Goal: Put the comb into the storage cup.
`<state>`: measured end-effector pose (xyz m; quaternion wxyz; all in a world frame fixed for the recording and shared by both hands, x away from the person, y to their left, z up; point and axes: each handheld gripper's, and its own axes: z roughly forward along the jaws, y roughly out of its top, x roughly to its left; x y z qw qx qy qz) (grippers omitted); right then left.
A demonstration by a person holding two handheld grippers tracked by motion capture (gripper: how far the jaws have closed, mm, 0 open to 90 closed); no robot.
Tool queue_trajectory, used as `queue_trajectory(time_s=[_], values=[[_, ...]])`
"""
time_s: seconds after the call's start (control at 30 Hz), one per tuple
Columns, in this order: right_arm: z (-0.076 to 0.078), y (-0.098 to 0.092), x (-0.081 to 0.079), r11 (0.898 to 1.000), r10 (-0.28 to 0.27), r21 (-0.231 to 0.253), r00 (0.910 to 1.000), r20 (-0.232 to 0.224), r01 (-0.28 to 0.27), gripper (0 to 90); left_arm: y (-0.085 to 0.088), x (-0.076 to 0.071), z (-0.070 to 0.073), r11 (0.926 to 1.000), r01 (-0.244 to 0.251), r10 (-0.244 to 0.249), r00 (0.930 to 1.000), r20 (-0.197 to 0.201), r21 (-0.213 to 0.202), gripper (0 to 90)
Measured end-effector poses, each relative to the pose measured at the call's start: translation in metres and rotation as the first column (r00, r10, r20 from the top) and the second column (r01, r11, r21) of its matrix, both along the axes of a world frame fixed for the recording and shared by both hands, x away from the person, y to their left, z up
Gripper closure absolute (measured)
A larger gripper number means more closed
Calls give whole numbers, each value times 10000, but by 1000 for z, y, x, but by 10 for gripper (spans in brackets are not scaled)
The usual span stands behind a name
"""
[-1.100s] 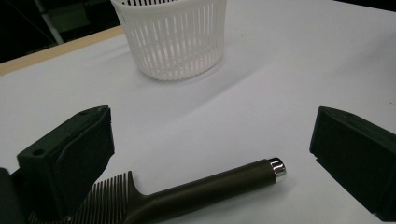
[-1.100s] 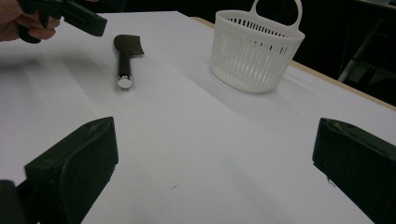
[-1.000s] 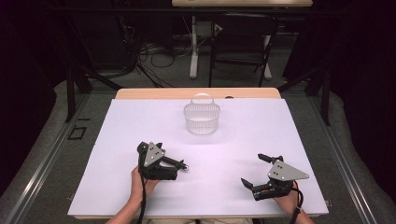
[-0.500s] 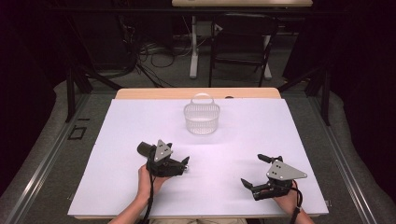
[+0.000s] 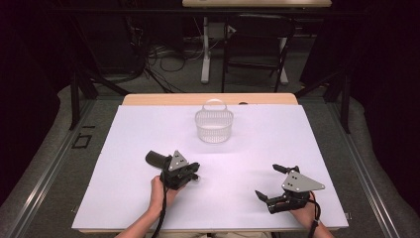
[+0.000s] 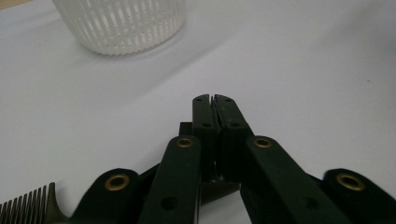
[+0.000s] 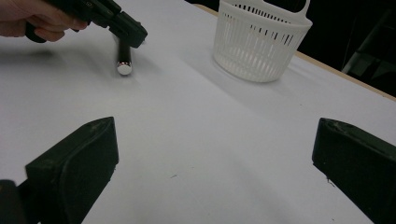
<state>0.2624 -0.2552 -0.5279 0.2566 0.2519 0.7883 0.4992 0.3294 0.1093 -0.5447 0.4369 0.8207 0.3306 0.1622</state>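
Left hand-held black two-jaw gripper (image 5: 194, 173) at about 7 o'clock on the white table sheet (image 5: 124, 163), jaws just closed — pressed flat together in the left gripper view (image 6: 214, 116), nothing between them. Small dark cylinder with a shiny metal end (image 7: 124, 58) lying on the sheet just under and beside that gripper's tip (image 7: 128, 30) in the right gripper view; touching or not, cannot tell. Dark comb teeth (image 6: 25, 209) at the bottom left corner of the left gripper view, close by the gripper body.

Right hand-held black gripper (image 5: 271, 182) at about 5 o'clock, jaws spread wide, empty — bare sheet between them in its own view (image 7: 215, 158).

White slotted plastic basket with a loop handle (image 5: 214, 125) upright at 12 o'clock, near the far edge, well apart from both grippers.
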Motion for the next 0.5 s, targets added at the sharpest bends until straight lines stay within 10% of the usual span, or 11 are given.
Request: queue_trajectory(time_s=[0.5], values=[[0, 2, -2, 9998, 17, -185, 10000, 65, -16, 1, -8, 1, -13, 9980, 281, -267, 9993, -250, 571, 900]])
